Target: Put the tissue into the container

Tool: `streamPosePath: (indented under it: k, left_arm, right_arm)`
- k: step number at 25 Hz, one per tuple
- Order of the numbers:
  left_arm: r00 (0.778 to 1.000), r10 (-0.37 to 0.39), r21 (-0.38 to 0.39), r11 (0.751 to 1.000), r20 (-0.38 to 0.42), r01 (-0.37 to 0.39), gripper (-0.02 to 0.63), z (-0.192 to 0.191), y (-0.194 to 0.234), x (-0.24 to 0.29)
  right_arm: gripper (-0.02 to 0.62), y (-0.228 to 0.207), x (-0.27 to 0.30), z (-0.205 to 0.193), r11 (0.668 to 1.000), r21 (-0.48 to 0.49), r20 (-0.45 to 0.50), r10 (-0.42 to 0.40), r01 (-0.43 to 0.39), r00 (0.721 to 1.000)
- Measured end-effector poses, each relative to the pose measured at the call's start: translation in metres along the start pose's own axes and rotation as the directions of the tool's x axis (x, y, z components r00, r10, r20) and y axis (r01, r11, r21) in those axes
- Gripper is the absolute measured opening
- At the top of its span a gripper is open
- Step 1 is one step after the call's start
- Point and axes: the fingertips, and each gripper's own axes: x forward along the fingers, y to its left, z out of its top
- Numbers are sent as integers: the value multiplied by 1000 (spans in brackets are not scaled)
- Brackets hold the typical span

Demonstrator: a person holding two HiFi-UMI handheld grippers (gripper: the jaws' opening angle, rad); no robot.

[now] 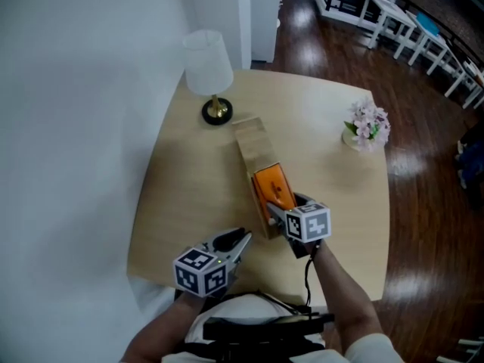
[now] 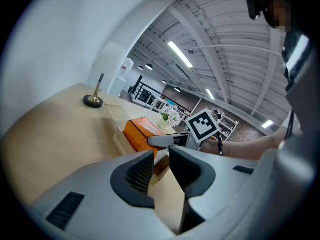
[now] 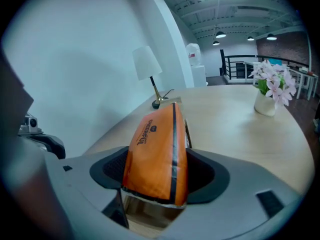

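The orange plastic-wrapped tissue pack (image 3: 156, 151) is gripped across its width by the right tongs (image 3: 157, 179), whose pads press on both of its long sides. In the head view the pack (image 1: 273, 187) sits over the near end of the long, pale wooden open-topped container (image 1: 250, 144). It lines up with the box's length but is tilted rather than lying flat. From the right gripper view the box's hollow shows just under the pack's near end. Whether the pack already touches the container's floor cannot be told.

The left tongs (image 2: 161, 166) stand a little apart with nothing between them. They hover above the surface just beside the near corner of the container, pointing toward the pack (image 2: 141, 132).

The step in hand looks like the insertion itself: the pack is carried and aligned, but not yet settled inside. The next move probably calls for lowering and levelling it so both ends clear the narrow walls, then parting the right tongs without dragging the pack back out. The left tongs could steady the box if it shifts.

Further out on the light wooden surface (image 1: 325, 180) stand a white-shaded lamp with a dark round base (image 1: 209, 65) beyond the container's far end, and a small vase of pale pink flowers (image 1: 367, 125) well apart to the right.
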Motion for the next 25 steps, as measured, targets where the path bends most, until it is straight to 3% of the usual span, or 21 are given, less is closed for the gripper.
streamPosePath:
  k: [10, 18, 25]
  left_arm:
    - [1000, -7, -12, 1000, -20, 7, 95, -10, 4, -2]
    - [999, -21, -11, 1000, -26, 21, 95, -12, -3, 0]
    - [999, -22, -18, 1000, -32, 22, 95, -17, -6, -2]
  right_arm:
    - [348, -6, 21, -21, 1000, -2, -77, -22, 22, 997]
    - [371, -10, 30, -22, 985, -103, -71, -144, 137, 987]
    - [371, -9, 26, -16, 994, -34, -33, -100, 99, 994]
